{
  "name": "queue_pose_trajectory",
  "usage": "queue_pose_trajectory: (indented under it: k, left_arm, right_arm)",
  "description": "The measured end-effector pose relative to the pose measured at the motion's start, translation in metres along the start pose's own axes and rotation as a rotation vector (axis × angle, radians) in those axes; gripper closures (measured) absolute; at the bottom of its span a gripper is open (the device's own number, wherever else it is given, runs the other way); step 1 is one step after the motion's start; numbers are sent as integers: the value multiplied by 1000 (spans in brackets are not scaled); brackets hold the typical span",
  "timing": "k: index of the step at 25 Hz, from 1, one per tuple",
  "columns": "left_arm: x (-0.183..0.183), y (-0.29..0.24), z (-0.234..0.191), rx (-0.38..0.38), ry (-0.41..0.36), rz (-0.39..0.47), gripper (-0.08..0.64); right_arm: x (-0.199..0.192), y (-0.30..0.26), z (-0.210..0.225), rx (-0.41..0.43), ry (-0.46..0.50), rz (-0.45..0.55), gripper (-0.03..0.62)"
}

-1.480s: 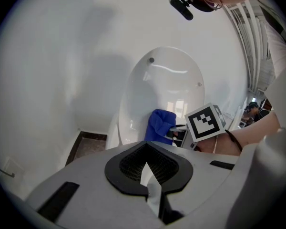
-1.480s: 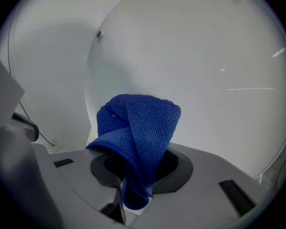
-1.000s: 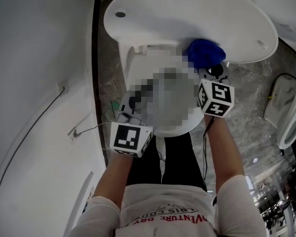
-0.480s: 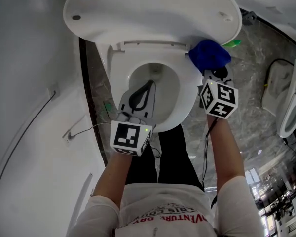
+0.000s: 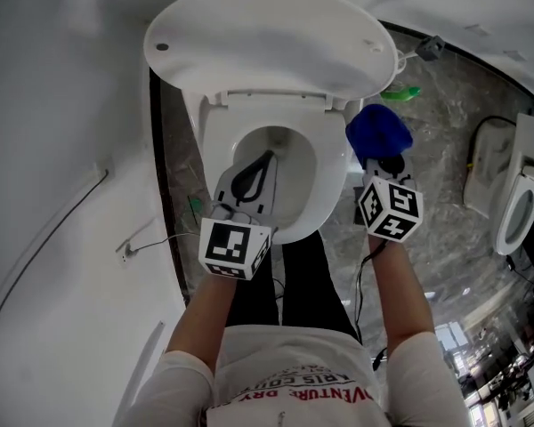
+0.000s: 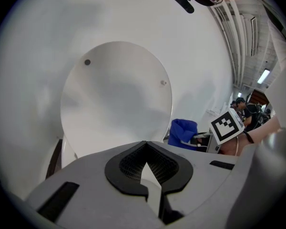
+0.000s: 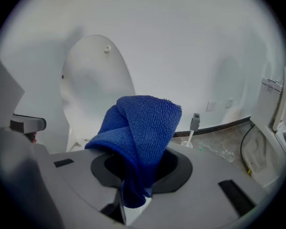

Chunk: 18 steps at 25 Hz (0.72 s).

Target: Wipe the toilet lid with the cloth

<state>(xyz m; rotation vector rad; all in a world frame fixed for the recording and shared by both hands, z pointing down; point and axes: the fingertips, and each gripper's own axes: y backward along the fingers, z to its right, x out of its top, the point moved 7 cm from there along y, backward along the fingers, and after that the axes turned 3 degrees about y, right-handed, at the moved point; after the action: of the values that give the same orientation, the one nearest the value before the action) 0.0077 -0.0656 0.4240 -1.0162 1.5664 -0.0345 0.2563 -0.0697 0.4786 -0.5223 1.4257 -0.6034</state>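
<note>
The white toilet lid stands raised above the seat and open bowl. My right gripper is shut on a folded blue cloth, held just right of the seat and below the lid's right edge, apart from the lid. In the right gripper view the cloth bulges up out of the gripper, with the lid beyond at the left. My left gripper hangs over the bowl, shut on nothing. The left gripper view looks past the gripper at the lid and cloth.
A white wall with a cable runs down the left. Marble floor lies to the right, with a green object by the toilet's base and another white fixture at the far right. The person's legs stand before the bowl.
The right gripper and cloth have come away from the lid's underside, down and right beside the seat. The left gripper stays over the bowl. The head camera has shifted.
</note>
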Motion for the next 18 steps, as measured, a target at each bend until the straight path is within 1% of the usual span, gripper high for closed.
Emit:
queue_pose_trajectory:
  k: [2,4,7,9,12,13,16,18]
  left_arm:
    - [17,7,-2,5,-9,17,555]
    - [37,15,-4,5,-19,39,555]
    - [71,26,-3,-24,-37,85,555]
    - [97,33,-1,-50,-59,119,555]
    - [139,42,1,-67,-115,173,555]
    - [154,44,0,-63,-127,198,555]
    - [197,55,-6,-41,-154,280,555]
    - [223,68,-8,-18,-193,319,555]
  right_arm:
    - [19,10,-18,45,31,20,505]
    - [42,18,-41,107,86,45,505]
    - [85,32,-71,173,157,118,505]
    - [115,42,-84,195,148,162,505]
    - [159,58,-96,216,92,196,505]
    - [174,64,-99,221,91,215,505]
    - [213,85,-109,228,126,284,505]
    - [234,102,-114,231,126,319,505]
